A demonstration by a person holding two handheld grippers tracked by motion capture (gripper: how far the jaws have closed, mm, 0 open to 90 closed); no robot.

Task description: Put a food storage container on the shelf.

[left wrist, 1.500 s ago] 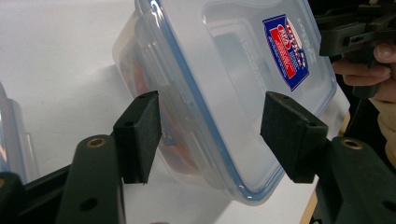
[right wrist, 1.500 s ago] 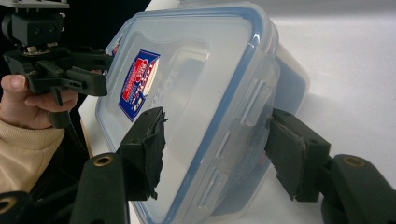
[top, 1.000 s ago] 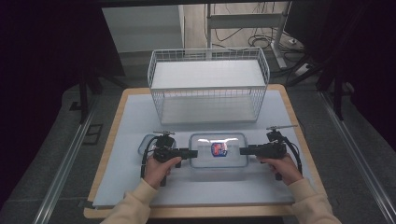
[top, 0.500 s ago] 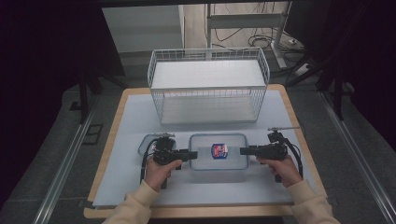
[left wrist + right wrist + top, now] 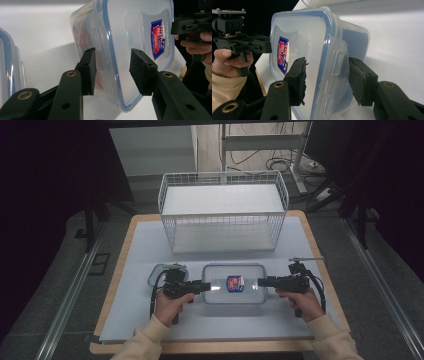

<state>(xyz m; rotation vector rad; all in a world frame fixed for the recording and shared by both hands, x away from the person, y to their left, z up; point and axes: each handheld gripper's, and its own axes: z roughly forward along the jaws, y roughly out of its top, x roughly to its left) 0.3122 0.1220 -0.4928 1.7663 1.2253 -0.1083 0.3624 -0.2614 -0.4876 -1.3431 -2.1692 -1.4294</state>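
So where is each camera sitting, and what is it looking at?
High view: above the table's near side, looking forward and down at the container; forearms, both hands show.
Left gripper view: on the left gripper, facing the container's end flap.
Right gripper view: on the right gripper, facing the other end.
All share the container's red-blue label.

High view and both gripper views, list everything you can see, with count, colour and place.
lidded container: 1, clear with blue rim and a red and blue label, front middle of the mat
smaller container: 1, clear with blue rim, left of the big one
wire basket: 1, white, back of table
table: 1, wood edge, pale mat
left gripper: 1, black, jaws astride the container's left end
right gripper: 1, black, astride its right end
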